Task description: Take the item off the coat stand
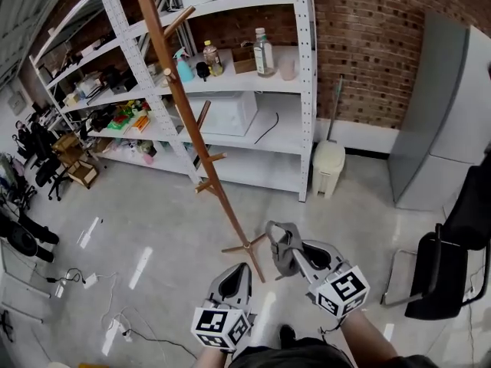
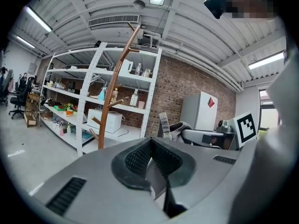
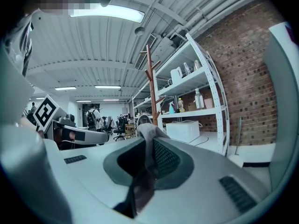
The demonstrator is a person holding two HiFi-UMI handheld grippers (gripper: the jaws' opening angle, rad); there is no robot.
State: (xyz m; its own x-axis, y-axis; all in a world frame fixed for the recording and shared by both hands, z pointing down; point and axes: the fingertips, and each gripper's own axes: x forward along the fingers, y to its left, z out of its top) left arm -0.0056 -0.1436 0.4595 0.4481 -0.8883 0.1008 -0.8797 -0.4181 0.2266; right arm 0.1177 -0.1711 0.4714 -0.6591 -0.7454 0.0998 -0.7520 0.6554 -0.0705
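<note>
We hold our left gripper (image 1: 235, 282) at the bottom middle of the head view. Its jaws are pressed together with nothing in them. Our right gripper (image 1: 298, 257) sits just to its right, a bit higher. Its jaws squeeze a grey strap (image 1: 280, 240). Our arms (image 1: 370, 342) come in from the bottom edge.

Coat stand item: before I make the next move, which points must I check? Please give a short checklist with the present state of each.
1. Right gripper has a firm hold on the gray cloth item: ok, the jaws are closed on the fabric.
2. Item is free of the coat stand: ok, no peg holds it.
3. Visible pegs are bare: ok.
4. Left gripper is free to help: ok, its jaws are together with nothing between them.
5. A place to put the item down: cannot tell, none shows near the grippers.
</note>
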